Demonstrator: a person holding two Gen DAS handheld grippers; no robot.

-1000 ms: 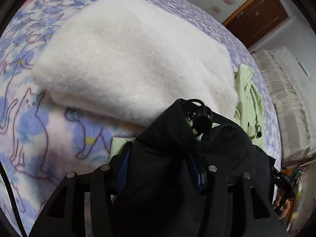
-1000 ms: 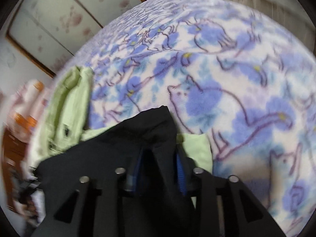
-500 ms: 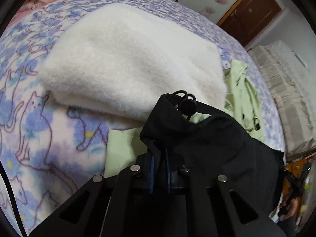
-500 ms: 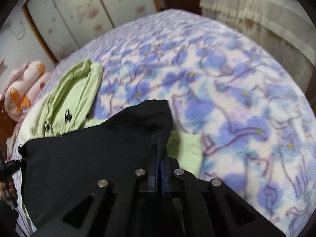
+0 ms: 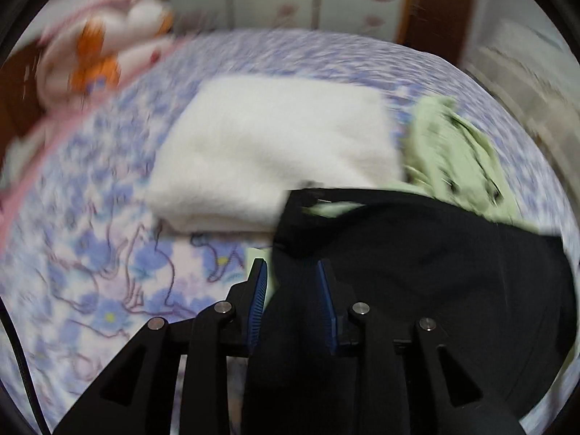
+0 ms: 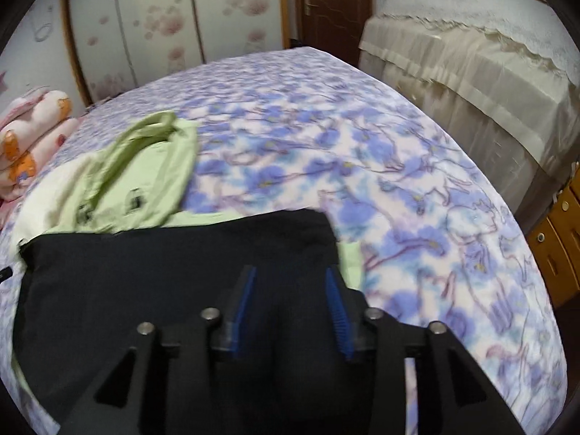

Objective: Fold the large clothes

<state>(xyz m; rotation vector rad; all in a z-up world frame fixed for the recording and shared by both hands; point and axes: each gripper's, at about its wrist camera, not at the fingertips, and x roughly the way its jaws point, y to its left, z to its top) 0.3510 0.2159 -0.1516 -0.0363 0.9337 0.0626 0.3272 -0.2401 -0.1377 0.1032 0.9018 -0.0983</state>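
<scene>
Black cloth (image 6: 174, 272) is being laid flat on the bed (image 6: 417, 188), over the green garment (image 6: 145, 174) and just beside the white blanket (image 5: 275, 145), seemingly so a fold can be set. Both the left gripper (image 5: 291, 282) and the right gripper (image 6: 290, 290) are being held with pads parted, the cloth lying loose between them, apparently released.
</scene>
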